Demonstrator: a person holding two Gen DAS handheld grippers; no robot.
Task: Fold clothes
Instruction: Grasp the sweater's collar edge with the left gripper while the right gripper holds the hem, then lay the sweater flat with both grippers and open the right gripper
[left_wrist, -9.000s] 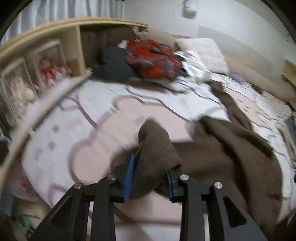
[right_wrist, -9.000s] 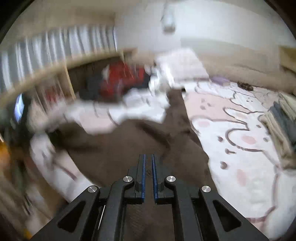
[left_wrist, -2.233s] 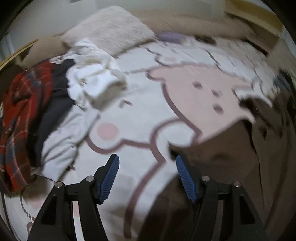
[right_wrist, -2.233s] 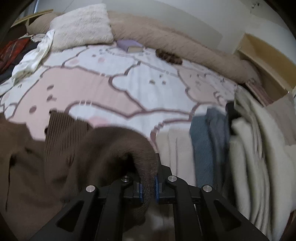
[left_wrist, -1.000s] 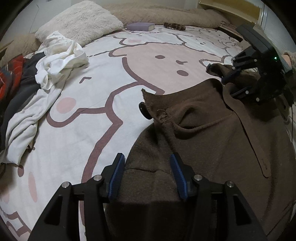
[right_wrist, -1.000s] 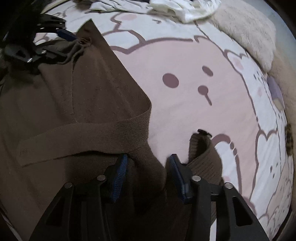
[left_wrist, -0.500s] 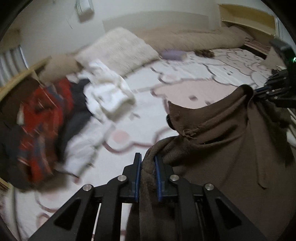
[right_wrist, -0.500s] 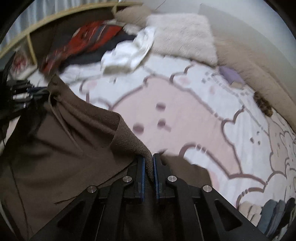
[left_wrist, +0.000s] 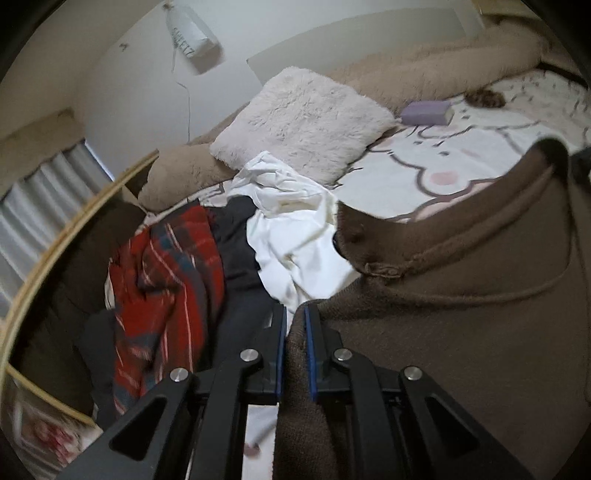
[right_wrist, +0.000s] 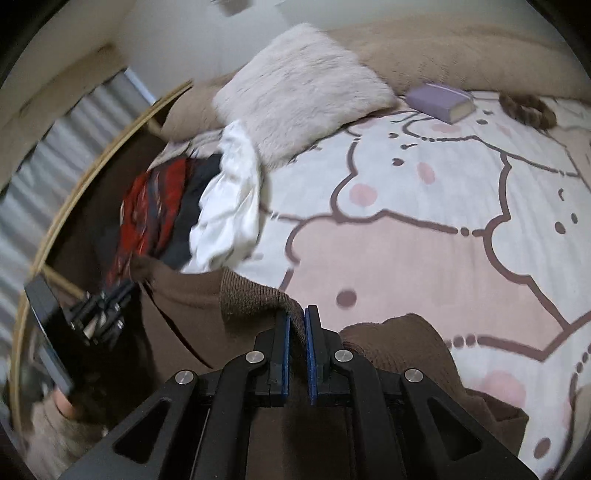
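Both claws pinch the brown sweater (left_wrist: 461, 314): left gripper (left_wrist: 294, 354), right gripper (right_wrist: 295, 350). It hangs above the bed (right_wrist: 406, 258), probably unfolded; clothes pile (left_wrist: 192, 266) untouched.

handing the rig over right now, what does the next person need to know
Left gripper: shut on the brown sweater, pinching its top edge.
Right gripper: shut on the same sweater's other top corner.
The sweater hangs lifted between the two, above the bear-print bedspread.
Done: both corners picked up. No fold is made yet.
Left: lay it flat, fold it, then take on the pile of red plaid, dark and white clothes by the fluffy pillow.
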